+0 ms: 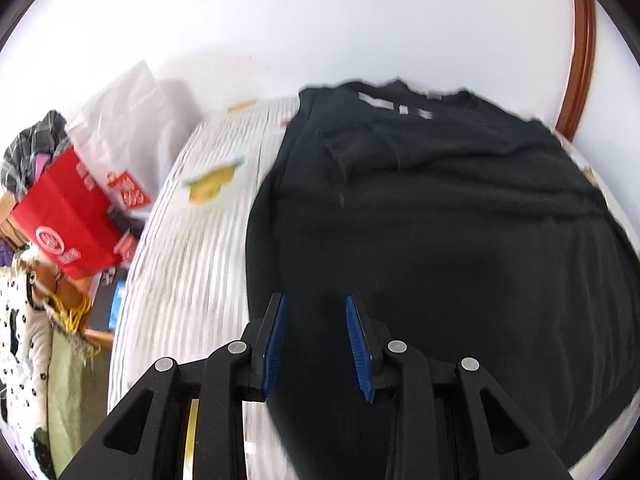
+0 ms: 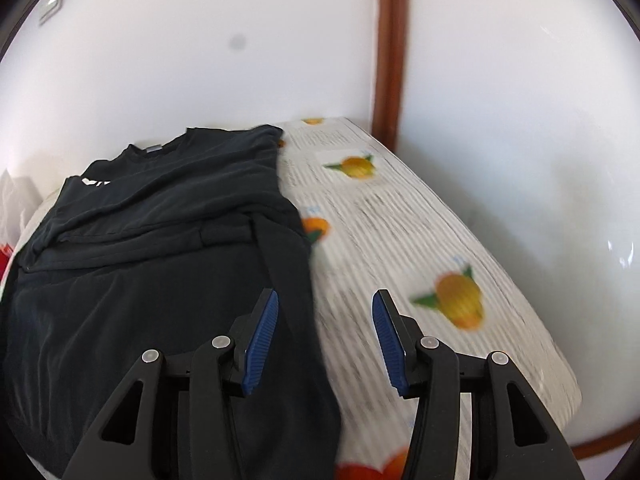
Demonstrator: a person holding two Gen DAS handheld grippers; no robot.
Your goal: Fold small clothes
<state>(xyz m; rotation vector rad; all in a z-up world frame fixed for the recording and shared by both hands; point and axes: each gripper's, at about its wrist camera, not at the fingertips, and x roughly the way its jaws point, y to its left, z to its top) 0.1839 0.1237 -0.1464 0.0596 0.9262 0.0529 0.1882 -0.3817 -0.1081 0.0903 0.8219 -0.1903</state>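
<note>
A black T-shirt (image 1: 440,220) lies spread on a counter (image 1: 192,264) covered with a white ribbed cloth printed with orange fruit. Both sleeves are folded inward across the chest, and a white logo (image 1: 394,106) shows near the collar at 12 o'clock in the left wrist view.

The left hand-held gripper (image 1: 316,346) hovers over the shirt's left edge at 6 o'clock, its blue pads (image 1: 274,344) a narrow gap apart with nothing clamped between them.

The right hand-held gripper (image 2: 326,342) sits at 6 o'clock of its own view, above the shirt's right edge where the black fabric (image 2: 160,280) meets the bare cloth (image 2: 400,240). Its jaws are opening, moderately wide, and nothing is between them.

At 9 o'clock in the left wrist view, beyond the counter's edge, stand a red paper bag (image 1: 68,216) and a white plastic bag (image 1: 132,120) among other clutter. A brown wooden strip (image 2: 390,48) runs up the white wall at 12 o'clock in the right wrist view.
</note>
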